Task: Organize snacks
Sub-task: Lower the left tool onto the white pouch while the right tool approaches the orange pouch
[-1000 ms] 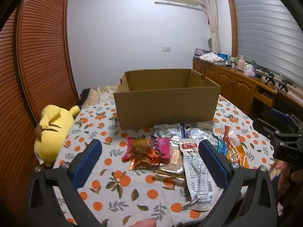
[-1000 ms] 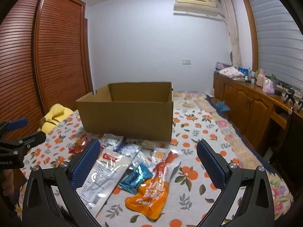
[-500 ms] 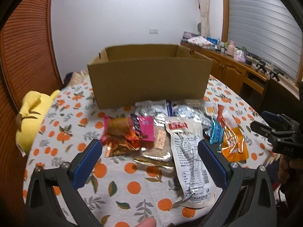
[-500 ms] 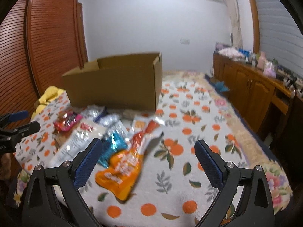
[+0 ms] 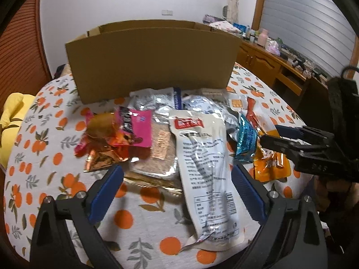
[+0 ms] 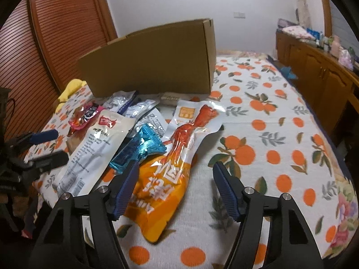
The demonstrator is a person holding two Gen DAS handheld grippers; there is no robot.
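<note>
Left tool (image 5: 177,186) above the snack pile, jaws wide and closing, nothing pressed between them. Under it, on the orange-print cloth (image 5: 33,148): long white packet (image 5: 206,168), pink wrapper (image 5: 132,127) left of that packet, blue wrapper (image 5: 245,137) and orange pouch (image 5: 272,168) right of it. Cardboard box (image 5: 152,60) behind the packet. Right tool (image 5: 269,137) touching the orange pouch.
</note>
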